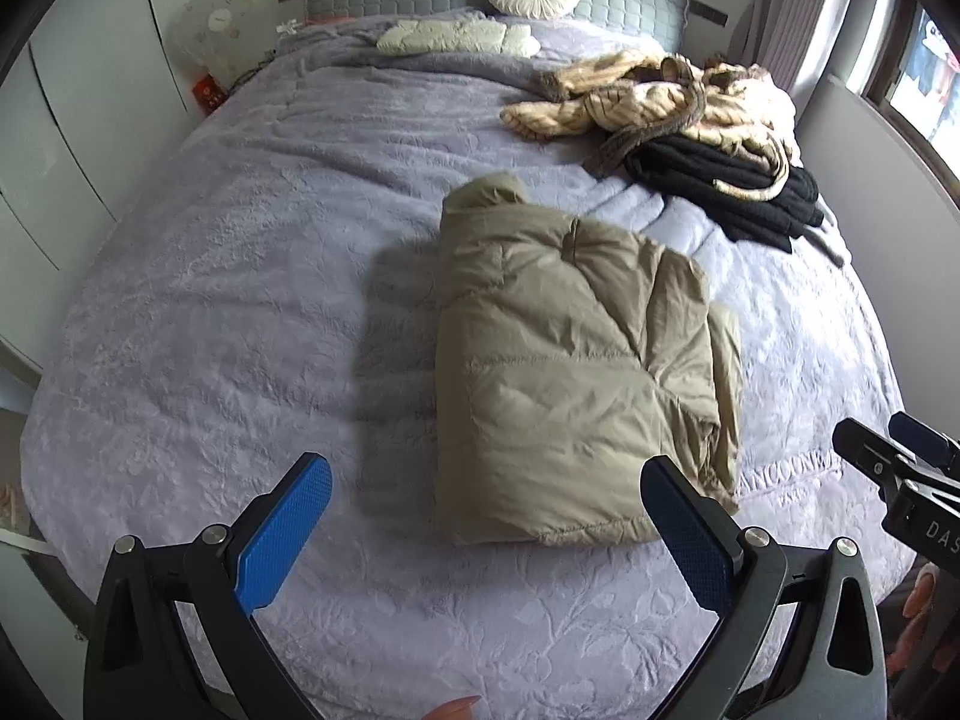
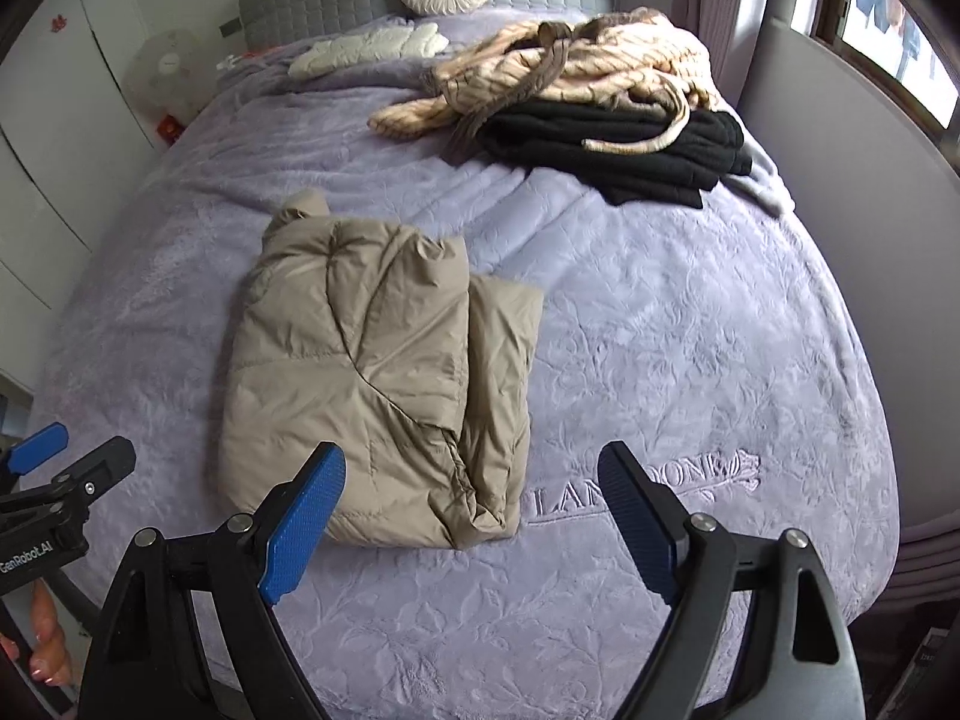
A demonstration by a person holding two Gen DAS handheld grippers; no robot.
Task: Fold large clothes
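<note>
Both the left gripper (image 1: 486, 531) and right gripper (image 2: 471, 519) hang wide and empty near the folded beige puffer jacket (image 1: 570, 372), apparently released to rest compact on the lilac embossed bedspread (image 1: 240, 300).

Each claw (image 1: 486, 525) (image 2: 471, 513) has black arms, silver screws, textured blue pads (image 1: 285, 540), and white lettering.

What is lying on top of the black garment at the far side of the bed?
A tan patterned garment is heaped over the black garment, one strip trailing across it. How far the black one extends beneath is hidden.

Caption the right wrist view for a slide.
Open right gripper above folded beige puffer jacket on lavender bedspread.
</note>
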